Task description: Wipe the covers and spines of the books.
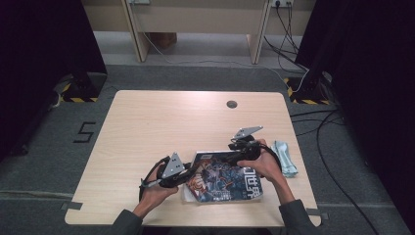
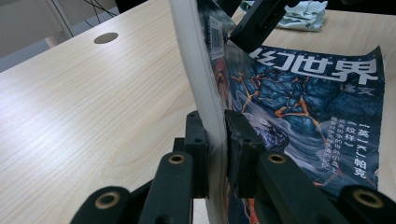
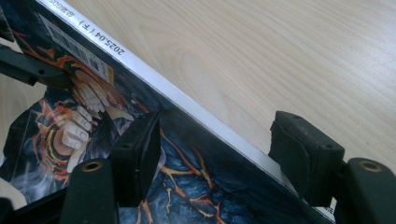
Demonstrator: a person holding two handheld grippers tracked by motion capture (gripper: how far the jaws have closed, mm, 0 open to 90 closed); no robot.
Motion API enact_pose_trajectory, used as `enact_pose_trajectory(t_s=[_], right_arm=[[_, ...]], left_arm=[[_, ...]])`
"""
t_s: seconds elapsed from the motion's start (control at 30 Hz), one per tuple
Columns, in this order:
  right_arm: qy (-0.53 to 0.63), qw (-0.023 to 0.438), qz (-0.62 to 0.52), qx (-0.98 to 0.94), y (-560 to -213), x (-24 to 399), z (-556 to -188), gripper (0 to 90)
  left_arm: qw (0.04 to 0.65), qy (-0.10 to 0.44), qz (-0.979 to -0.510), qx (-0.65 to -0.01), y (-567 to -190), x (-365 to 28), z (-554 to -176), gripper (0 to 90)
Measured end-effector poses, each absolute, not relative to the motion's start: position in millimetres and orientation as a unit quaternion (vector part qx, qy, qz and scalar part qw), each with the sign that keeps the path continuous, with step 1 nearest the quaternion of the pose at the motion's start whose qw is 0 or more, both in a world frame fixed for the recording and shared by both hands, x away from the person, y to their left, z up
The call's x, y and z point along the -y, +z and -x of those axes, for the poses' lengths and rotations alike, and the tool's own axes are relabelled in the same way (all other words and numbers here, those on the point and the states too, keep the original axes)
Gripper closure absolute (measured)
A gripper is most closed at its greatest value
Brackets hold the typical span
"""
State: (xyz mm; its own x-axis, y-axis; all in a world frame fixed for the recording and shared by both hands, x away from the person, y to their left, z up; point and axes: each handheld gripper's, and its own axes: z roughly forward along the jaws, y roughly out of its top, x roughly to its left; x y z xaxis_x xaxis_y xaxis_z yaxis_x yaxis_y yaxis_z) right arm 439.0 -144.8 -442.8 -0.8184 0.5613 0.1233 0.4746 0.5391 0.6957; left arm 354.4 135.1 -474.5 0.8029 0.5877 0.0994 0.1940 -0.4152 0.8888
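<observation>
A magazine (image 1: pixel 226 182) with a dark blue and orange cover lies near the table's front edge. My left gripper (image 1: pixel 192 172) is shut on its left edge; in the left gripper view the pads (image 2: pixel 215 135) pinch the white page block of the magazine (image 2: pixel 303 93), which curves upward there. My right gripper (image 1: pixel 234 156) sits at the magazine's far edge. In the right gripper view its jaws (image 3: pixel 219 140) stand apart astride the white spine of the magazine (image 3: pixel 187 177), one finger over the cover and the other over bare wood, neither pressing. A jaw of the right gripper (image 2: pixel 254 23) shows beyond the lifted edge.
A crumpled white and teal cloth (image 1: pixel 285 159) lies right of the magazine, close to the table's right edge. A round cable hole (image 1: pixel 232 104) sits at the far middle of the wooden table (image 1: pixel 147 127). Cables run over the floor at the right.
</observation>
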Motion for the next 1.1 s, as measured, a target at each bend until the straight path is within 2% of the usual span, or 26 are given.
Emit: enact_pose_trajectory(t_s=[0.43, 0.7, 1.1], right_arm=[[0.35, 0.037, -0.243, -0.904, -443.8, 155.3, -429.1, 61.7], [0.353, 0.033, -0.221, -0.909, -447.4, 153.4, -430.6, 62.4], [0.361, -0.001, -0.198, -0.911, -453.4, 151.1, -432.0, 63.6]], left_arm=[[0.492, 0.178, -0.812, -0.259, -478.6, -144.5, -363.0, 76.0], [0.498, 0.174, -0.816, -0.238, -477.9, -145.5, -363.6, 76.4], [0.502, 0.166, -0.82, -0.219, -479.2, -145.5, -365.6, 76.4]])
